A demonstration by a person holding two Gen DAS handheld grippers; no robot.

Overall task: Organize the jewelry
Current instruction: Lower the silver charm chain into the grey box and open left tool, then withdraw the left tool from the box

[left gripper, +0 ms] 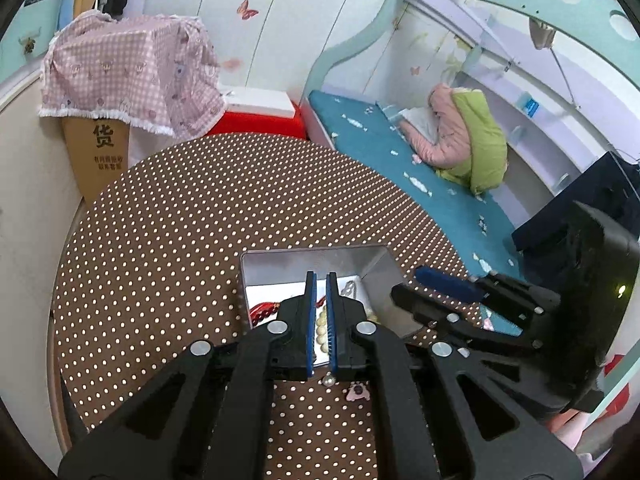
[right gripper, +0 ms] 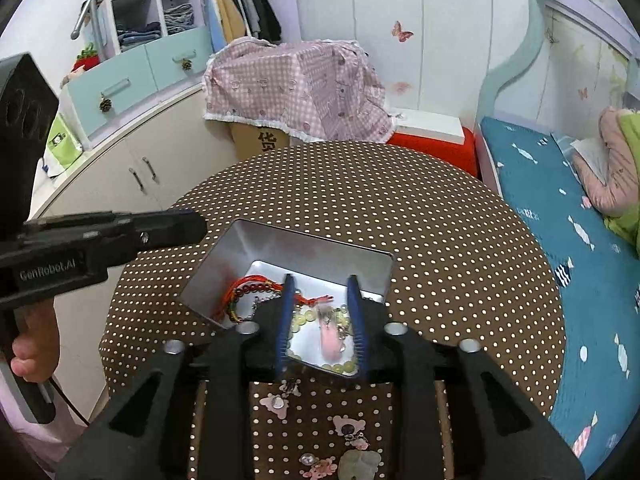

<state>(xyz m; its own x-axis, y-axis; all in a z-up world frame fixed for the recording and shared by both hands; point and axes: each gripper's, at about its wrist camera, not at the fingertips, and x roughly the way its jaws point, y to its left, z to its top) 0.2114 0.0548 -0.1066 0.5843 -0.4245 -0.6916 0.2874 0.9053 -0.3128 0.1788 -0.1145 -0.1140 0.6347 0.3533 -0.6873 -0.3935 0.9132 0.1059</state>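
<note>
While the left gripper [left gripper: 321,320] hangs with fingers nearly closed, apparently empty, and the right gripper [right gripper: 320,320] stands part-open, the light, limp, slippery bead strings [right gripper: 320,362] lie in the metal tin [right gripper: 280,240] at twelve o'clock, best pinched across a strand.
</note>
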